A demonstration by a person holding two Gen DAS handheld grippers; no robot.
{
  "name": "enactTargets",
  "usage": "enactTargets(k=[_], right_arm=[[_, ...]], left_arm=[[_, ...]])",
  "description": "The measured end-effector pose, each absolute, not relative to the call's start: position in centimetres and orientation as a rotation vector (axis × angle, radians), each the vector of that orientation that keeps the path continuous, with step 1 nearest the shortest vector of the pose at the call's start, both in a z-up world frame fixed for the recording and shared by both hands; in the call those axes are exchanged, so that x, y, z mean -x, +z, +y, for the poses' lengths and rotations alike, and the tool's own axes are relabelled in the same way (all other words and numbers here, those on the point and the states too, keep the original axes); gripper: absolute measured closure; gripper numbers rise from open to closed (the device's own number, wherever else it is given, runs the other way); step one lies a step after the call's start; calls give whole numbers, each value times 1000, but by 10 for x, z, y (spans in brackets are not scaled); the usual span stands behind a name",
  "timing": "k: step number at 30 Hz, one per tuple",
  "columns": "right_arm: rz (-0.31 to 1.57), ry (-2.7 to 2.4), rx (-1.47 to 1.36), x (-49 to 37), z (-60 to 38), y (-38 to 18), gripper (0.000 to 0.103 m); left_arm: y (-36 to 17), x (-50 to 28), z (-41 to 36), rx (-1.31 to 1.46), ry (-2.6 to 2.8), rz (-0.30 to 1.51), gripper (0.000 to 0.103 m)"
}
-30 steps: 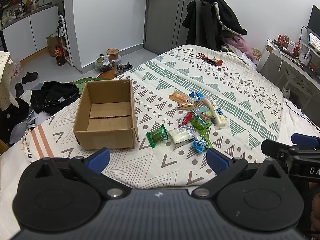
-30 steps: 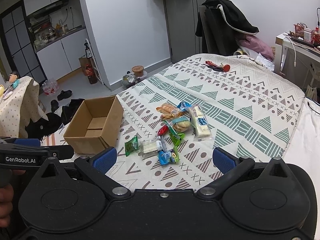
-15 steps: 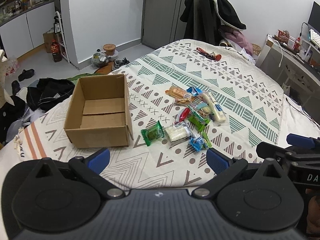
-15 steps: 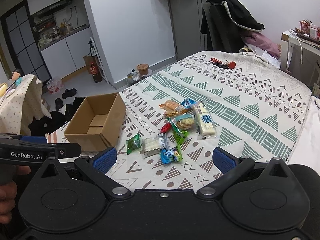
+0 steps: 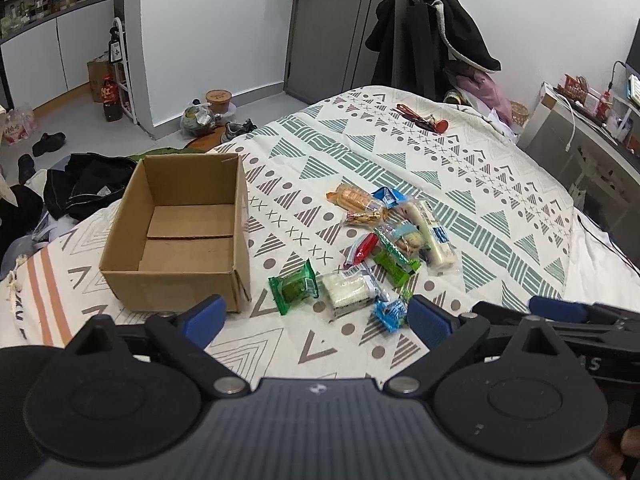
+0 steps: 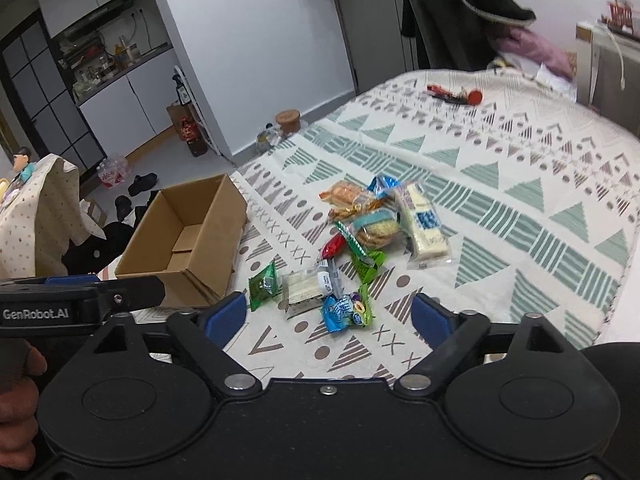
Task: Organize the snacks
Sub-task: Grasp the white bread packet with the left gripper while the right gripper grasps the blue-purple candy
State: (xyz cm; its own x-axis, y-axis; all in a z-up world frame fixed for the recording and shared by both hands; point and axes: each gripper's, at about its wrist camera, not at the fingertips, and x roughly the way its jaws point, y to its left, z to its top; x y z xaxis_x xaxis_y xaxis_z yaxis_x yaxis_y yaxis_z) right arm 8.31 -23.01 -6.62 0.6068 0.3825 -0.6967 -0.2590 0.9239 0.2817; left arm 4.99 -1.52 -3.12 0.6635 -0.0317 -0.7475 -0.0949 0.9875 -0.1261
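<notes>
Both grippers are closing in on the snack pile on the bed — left gripper and right gripper spread apart, empty; cardboard box left, still empty.

Small lived-in studio flat: patterned bed at centre, coats over chair at 1 o'clock, kitchen cabinets w/ bottles at 10 o'clock, shoes & clothes on floor.
</notes>
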Motion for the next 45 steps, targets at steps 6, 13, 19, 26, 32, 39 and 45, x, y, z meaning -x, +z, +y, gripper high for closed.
enactTargets(k=[6,13,19,26,32,39,45], right_arm=[[906,371,-229,-102,-234,-87,30],[948,376,-268,-123,-232,-104,32],[1009,383,-312,-142,-231,-126,40],[1072,356,-296,-162,-222,-150,45],[1152,325,-332,-182,-220,-174,52],[1237,332,-346,-194,-214,-197,72],[1187,257,-404,-195,-233,-194,76]], left_arm=[[-45,-67,-16,191,53,865,18],[-64,-89,-23,217,80,897,26],[-81,-106,-29,232,123,924,33],[-102,-127,-33,255,174,969,39],[-116,-142,-39,256,197,1001,39],[-129,-158,-40,265,227,1030,39],[-137,-168,-45,274,233,1046,39]])
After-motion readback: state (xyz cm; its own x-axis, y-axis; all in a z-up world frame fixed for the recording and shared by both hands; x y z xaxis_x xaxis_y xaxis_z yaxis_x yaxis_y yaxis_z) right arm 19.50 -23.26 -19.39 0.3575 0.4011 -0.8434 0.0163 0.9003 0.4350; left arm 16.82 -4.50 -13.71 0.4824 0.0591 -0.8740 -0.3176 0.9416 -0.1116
